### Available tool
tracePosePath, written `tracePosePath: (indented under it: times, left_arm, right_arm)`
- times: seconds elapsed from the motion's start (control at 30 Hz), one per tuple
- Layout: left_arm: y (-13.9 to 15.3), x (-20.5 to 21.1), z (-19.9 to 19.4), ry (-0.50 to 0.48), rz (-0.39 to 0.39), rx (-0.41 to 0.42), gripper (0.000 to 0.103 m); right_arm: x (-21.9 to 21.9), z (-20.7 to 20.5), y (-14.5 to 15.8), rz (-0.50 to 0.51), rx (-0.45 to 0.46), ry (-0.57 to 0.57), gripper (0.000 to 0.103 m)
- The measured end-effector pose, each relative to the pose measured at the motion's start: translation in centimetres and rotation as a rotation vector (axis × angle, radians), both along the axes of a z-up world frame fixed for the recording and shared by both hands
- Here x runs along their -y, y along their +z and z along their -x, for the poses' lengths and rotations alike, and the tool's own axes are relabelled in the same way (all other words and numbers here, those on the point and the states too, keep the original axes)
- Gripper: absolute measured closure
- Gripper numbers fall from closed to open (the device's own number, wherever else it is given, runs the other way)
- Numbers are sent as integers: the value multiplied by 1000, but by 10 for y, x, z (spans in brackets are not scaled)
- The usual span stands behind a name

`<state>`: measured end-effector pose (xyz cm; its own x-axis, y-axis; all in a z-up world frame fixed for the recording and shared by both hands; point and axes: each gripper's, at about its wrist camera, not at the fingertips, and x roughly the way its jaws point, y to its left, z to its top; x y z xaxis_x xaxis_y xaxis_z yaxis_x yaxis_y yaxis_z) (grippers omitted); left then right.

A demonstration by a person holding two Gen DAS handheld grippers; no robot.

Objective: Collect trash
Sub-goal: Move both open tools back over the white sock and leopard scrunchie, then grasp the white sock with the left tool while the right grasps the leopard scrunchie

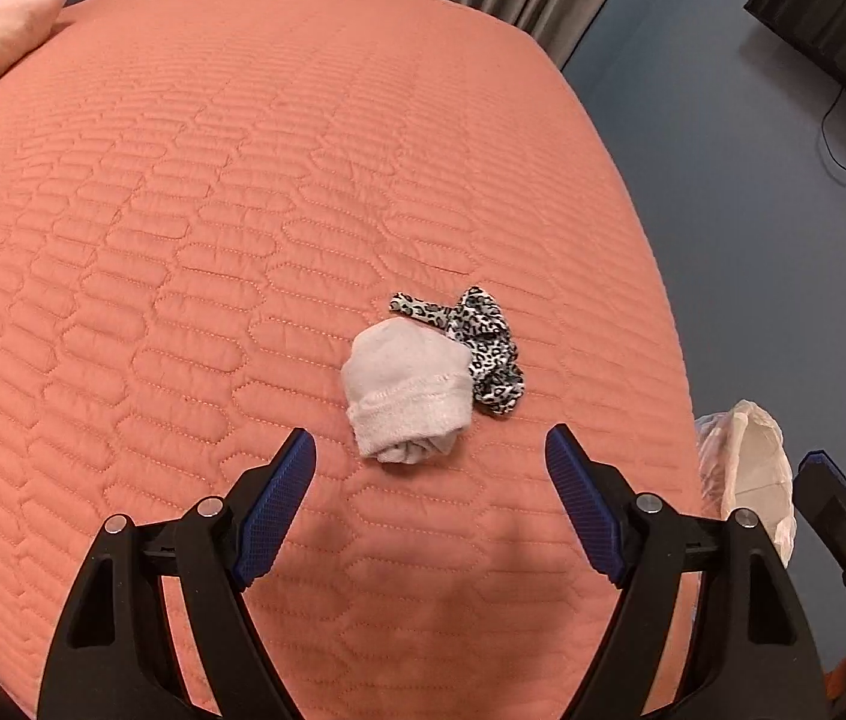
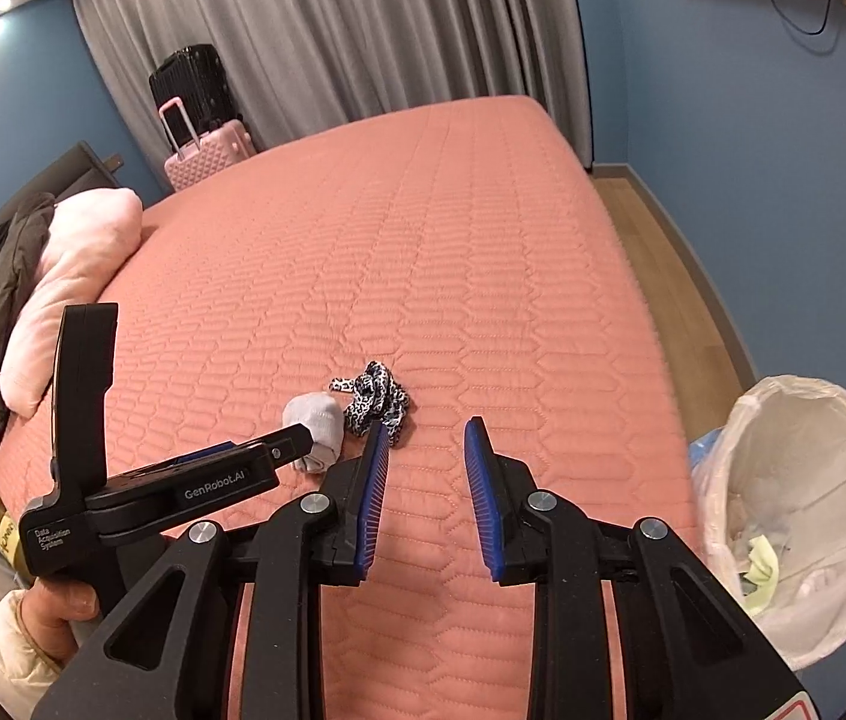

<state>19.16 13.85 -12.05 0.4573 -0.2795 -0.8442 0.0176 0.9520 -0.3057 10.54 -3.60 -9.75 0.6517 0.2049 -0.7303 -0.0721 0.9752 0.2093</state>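
Rolled white sock (image 1: 405, 390) lies on the bed (image 1: 183, 210) near its right edge, touching a leopard-print cloth (image 1: 486, 348) on its far right side. Left gripper (image 1: 430, 459): jaws wide, empty, sock just ahead and between the jaw lines, its rolled length running roughly across the gap. Right gripper (image 2: 426, 450): jaws narrow, nothing held; both items sit ahead and left of it. Left is nearer the sock. Lined bin (image 2: 807, 516) stands off the bed's right edge, partly filled.
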Motion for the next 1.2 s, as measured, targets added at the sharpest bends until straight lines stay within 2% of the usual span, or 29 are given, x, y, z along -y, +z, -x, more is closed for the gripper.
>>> tracePosePath:
  times: [0.13,0.2,0.33,0.43,0.5,0.77,0.9,1.07,1.1,1.2]
  left_arm:
    - [-18,-5,-17,16,6,-36,28]
    - [-25,-8,-23,22,23,-55,29]
    - [-34,-13,-28,3,115,-101,56]
    - [-31,-17,-26,-7,145,-90,69]
    - [-24,-23,-24,-3,155,-73,73]
    - [-11,-47,-25,44,89,-17,73]
    - [-12,-52,-31,50,72,-14,73]
    - [-16,-51,-41,55,68,-29,73]
    - [-17,-51,-41,53,64,-29,73]
    - [-16,-37,-41,48,53,-25,73]
  right_arm:
    - [-10,-21,-18,0,-34,14,75]
    - [-15,-31,-27,0,-47,20,70]
    - [-29,-50,-43,1,-77,43,68]
    - [-39,-65,-55,-2,-101,59,68]
    - [-44,-73,-64,1,-112,70,68]
    - [-60,-106,-93,10,-162,76,68]
    - [-61,-119,-106,15,-183,51,55]
    - [-65,-128,-126,11,-234,50,55]
    - [-66,-129,-130,11,-246,52,57]
    - [-67,-128,-134,13,-252,53,78]
